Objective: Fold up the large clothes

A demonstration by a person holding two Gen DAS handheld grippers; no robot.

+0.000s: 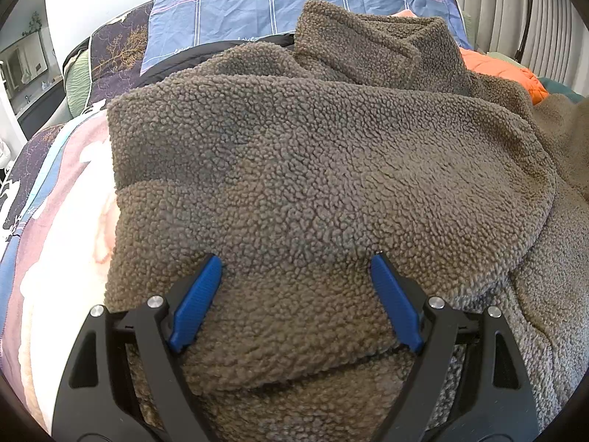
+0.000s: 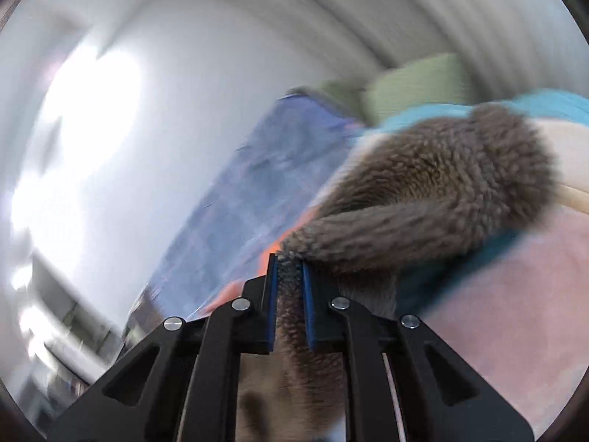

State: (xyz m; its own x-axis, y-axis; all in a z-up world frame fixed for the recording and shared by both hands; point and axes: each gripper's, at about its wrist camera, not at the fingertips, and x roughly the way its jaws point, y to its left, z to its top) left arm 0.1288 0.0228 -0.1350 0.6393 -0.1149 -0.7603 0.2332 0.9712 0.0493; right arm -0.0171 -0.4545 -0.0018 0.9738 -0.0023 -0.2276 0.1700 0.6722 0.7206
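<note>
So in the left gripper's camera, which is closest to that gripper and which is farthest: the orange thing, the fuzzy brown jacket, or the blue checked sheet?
1. Fuzzy brown jacket, right under the left gripper.
2. Orange thing, far right, behind the jacket.
3. Blue checked sheet, at the very back.

The right wrist view is smeared by motion: the wall and the striped sheet behind the fleece jacket are seen only as streaks, and the orange patch just beside the jacket cannot be identified. The strip of jacket between the fingers is cut off by the lower edge. In the left wrist view, the fleece jacket is cut off at the right and bottom edges. Most of the bed is hidden under it. The orange garment behind the jacket is largely covered. The furniture far left of the jacket is too small to make out.
</note>
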